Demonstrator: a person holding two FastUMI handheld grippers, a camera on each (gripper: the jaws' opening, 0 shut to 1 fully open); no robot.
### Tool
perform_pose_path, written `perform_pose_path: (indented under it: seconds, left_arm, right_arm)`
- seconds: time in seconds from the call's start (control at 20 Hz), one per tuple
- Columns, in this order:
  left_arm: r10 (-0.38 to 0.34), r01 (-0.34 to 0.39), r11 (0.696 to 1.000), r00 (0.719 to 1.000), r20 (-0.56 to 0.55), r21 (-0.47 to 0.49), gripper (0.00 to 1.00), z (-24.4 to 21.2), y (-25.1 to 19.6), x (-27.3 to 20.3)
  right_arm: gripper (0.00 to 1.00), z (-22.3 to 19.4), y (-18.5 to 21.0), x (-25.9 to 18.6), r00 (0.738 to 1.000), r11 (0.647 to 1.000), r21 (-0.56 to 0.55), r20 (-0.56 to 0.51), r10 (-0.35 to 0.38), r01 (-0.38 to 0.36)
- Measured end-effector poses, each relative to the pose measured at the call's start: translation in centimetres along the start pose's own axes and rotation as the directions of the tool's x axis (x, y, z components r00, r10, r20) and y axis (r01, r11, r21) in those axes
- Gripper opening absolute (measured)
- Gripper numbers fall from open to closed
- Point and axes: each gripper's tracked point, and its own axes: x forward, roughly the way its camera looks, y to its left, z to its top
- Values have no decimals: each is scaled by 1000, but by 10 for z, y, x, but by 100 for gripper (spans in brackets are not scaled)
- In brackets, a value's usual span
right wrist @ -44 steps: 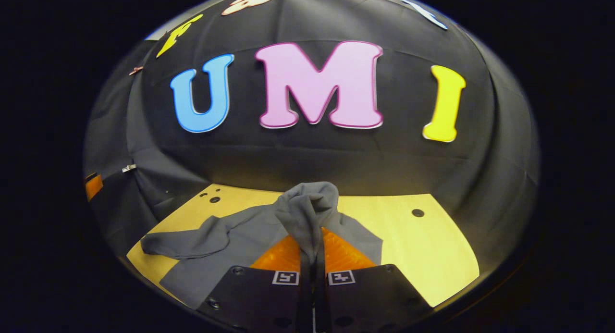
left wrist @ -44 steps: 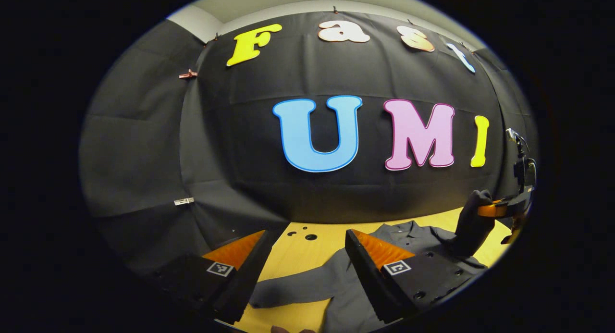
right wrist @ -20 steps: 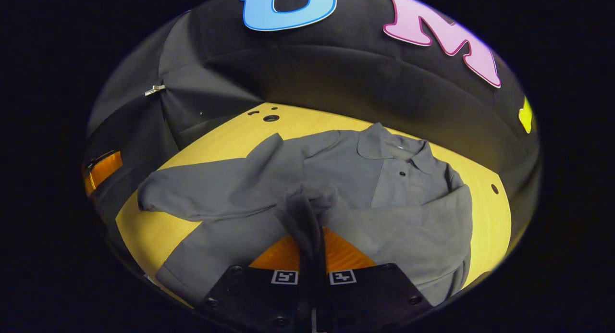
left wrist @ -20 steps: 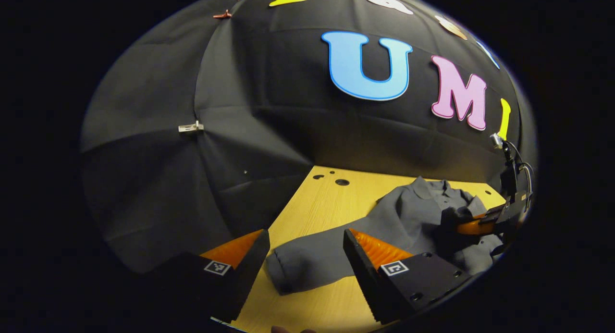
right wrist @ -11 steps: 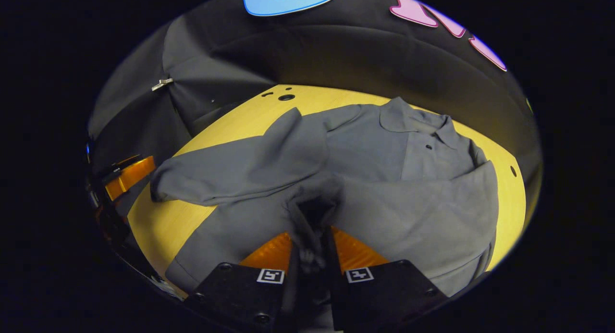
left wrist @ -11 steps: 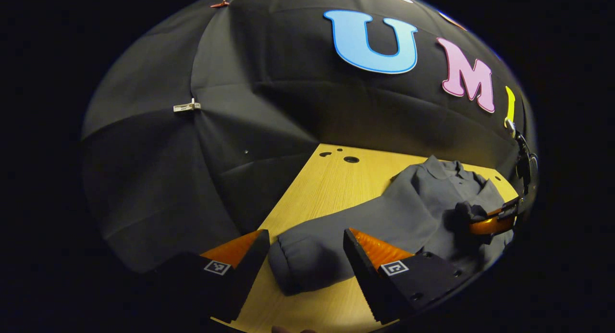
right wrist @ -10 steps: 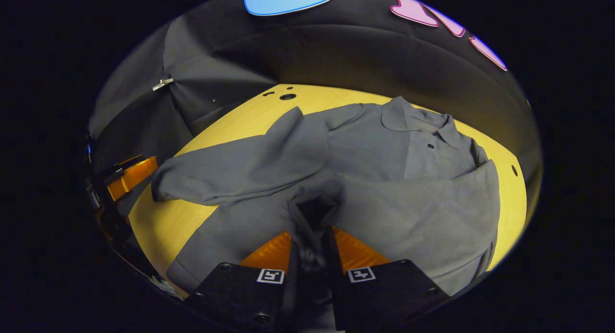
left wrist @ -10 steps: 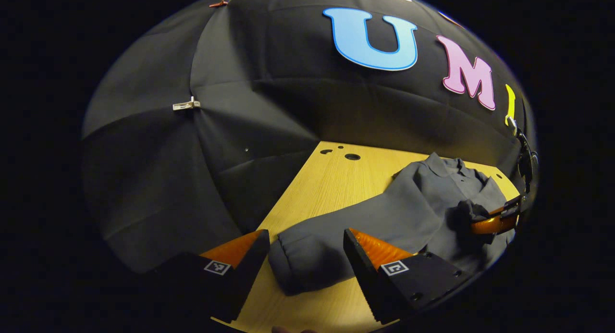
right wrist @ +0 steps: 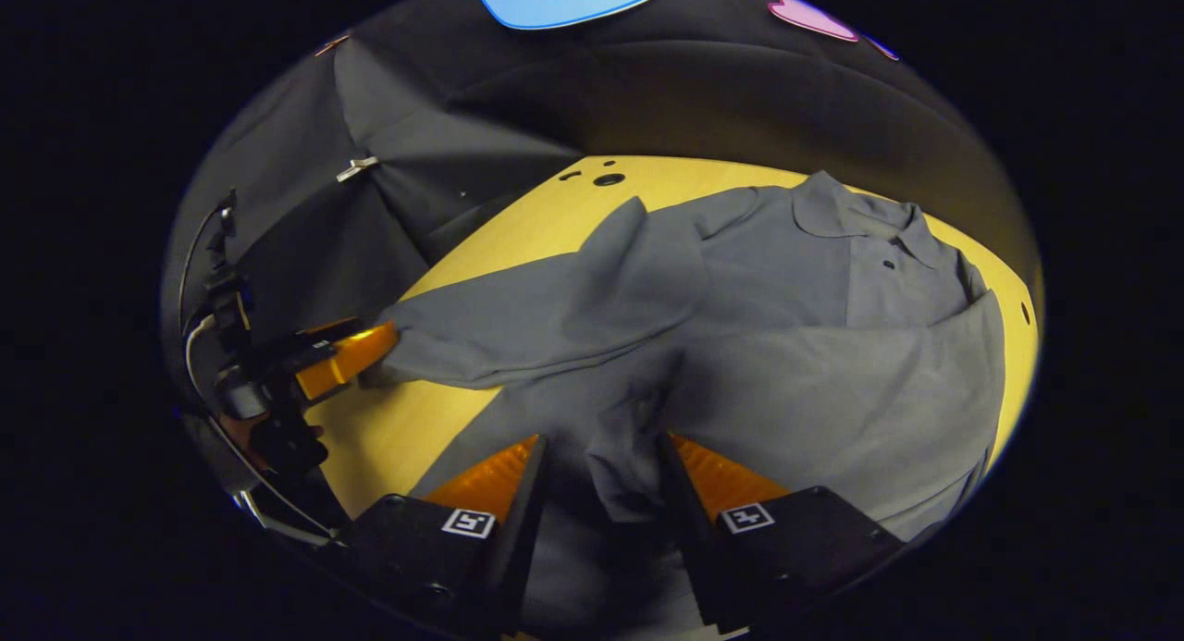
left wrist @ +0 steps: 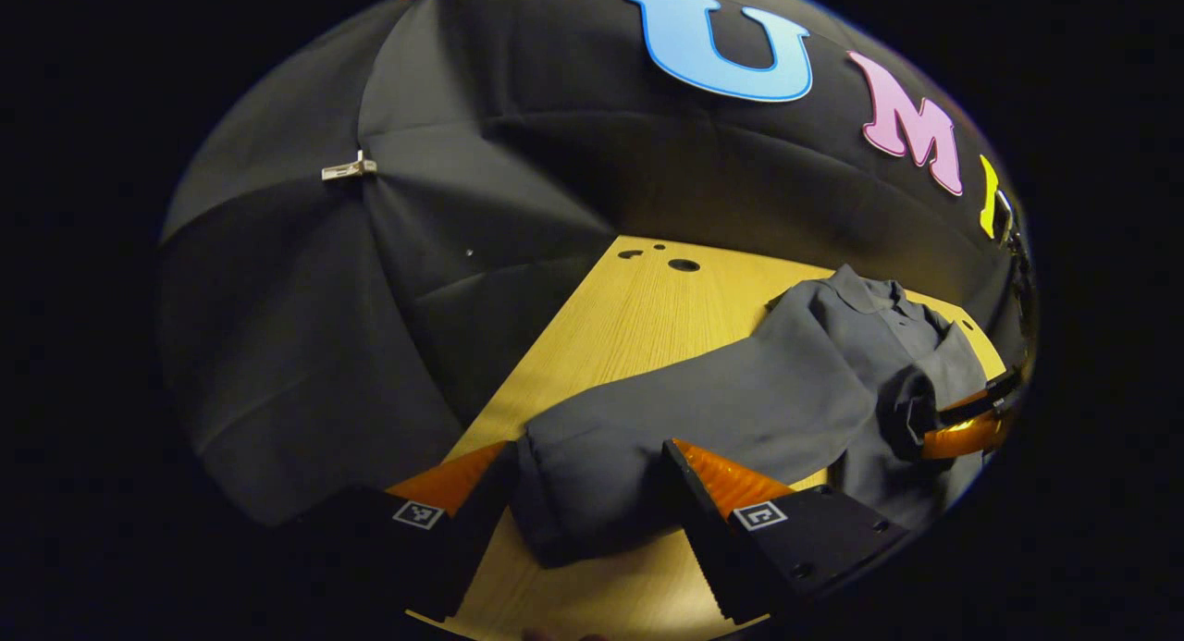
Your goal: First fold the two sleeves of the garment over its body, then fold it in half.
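A grey long-sleeved polo shirt (right wrist: 768, 280) lies on the yellow wooden table (right wrist: 416, 428), collar toward the wall. One sleeve is folded across the body, and its cuff (right wrist: 629, 479) sits between the spread fingers of my right gripper (right wrist: 603, 442), which is open. The other sleeve (left wrist: 740, 391) stretches out sideways over the table (left wrist: 629, 317). Its cuff (left wrist: 583, 502) lies between the fingers of my left gripper (left wrist: 587, 451), also open and low over the table. The left gripper (right wrist: 365, 354) also appears at that cuff in the right gripper view. The right gripper (left wrist: 962, 428) appears at the bunched cuff on the body.
Round holes (left wrist: 683, 265) mark the table's far corner. The black cloth wall rises just behind the table, with a metal clip (left wrist: 349, 168) on it. Bare wood runs between the outstretched sleeve and the wall.
The right gripper carried its sleeve down onto the shirt body and opened, letting go of the cuff. The left gripper moved forward and down, so the other cuff now lies between its fingers.
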Motion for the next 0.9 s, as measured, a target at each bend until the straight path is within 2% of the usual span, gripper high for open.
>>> perform_pose_path:
  seconds: [0.05,0.1,0.15,0.2,0.35,0.4,0.55,0.6,0.7,0.8,0.9]
  left_arm:
    - [0,0,1000,1000,-8,0,97,-2,0,0]
    - [2,-2,1000,1000,-19,3,94,-6,0,2]
    - [3,-3,1000,1000,-31,7,97,-10,0,3]
    - [5,-5,1000,999,-47,10,94,-16,1,7]
    - [20,-19,1000,996,-86,13,100,-34,3,10]
    - [18,-15,999,998,-59,36,100,-31,3,9]
    - [12,-10,999,998,-61,39,100,-32,-1,14]
    - [-15,19,998,998,-59,57,96,-29,-7,12]
    - [-49,57,993,996,-73,104,54,-25,-16,18]
    - [-17,27,996,994,-112,84,12,-18,-17,18]
    - [9,-6,999,998,-65,42,7,9,-19,7]
  right_arm:
    - [87,5,4,-6,1000,1000,7,21,3,-3]
    - [75,10,5,-12,999,1000,18,40,7,-8]
    - [77,14,8,-19,998,999,32,59,11,-13]
    - [77,20,6,-26,997,999,43,76,11,-14]
    - [77,37,-7,-56,990,997,77,140,-24,13]
    - [77,45,-13,-67,985,996,89,170,-39,24]
    - [77,52,-29,-97,970,990,130,229,-79,50]
    - [77,52,-37,-106,966,988,142,239,-95,62]
    - [77,50,-57,-125,956,982,161,259,-137,97]
    - [77,50,-82,-147,936,972,183,290,-200,150]
    - [77,49,-101,-170,915,960,213,319,-246,184]
